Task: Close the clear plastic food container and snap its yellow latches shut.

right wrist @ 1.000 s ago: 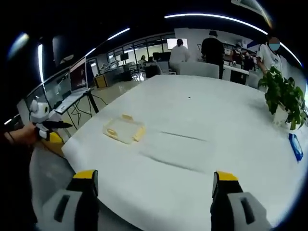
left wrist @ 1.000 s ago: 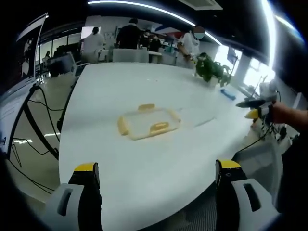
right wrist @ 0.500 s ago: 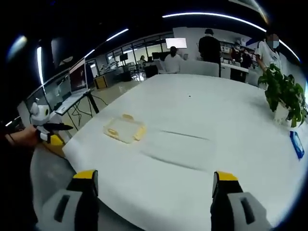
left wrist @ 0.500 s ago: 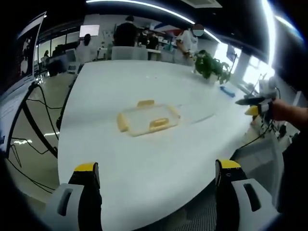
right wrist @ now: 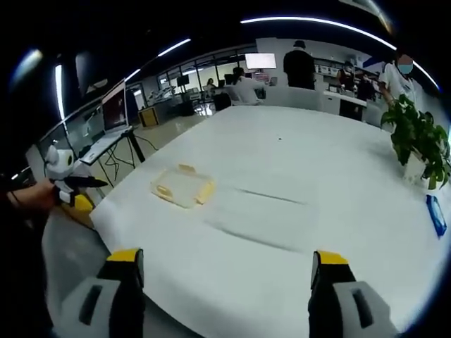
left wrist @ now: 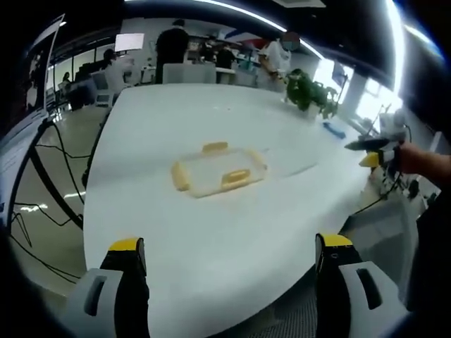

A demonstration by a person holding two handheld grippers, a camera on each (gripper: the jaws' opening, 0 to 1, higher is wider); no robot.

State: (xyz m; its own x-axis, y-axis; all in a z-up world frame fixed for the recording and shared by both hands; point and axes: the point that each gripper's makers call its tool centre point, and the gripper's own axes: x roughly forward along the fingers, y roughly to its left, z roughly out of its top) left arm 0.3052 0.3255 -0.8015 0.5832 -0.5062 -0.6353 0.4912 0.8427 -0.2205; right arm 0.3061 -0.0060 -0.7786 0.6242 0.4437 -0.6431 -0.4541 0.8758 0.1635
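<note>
A white table point(left wrist: 211, 232) spans both views. Near centre of the left gripper view lies the clear food container point(left wrist: 215, 174), flat, with yellow latches point(left wrist: 235, 179) around its rim. The left gripper point(left wrist: 229, 264) and right gripper point(right wrist: 225, 271), bottom edge, stand spread, holding nothing.

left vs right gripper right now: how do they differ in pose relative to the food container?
The left gripper faces the clear food container nearly head-on, close ahead across the table; the right gripper has it farther off and well to the left of its jaws. The left gripper looks along a yellow latch on the near long side; the right gripper sees the container from its end. Both are open, holding nothing, back at the table's edge.
</note>
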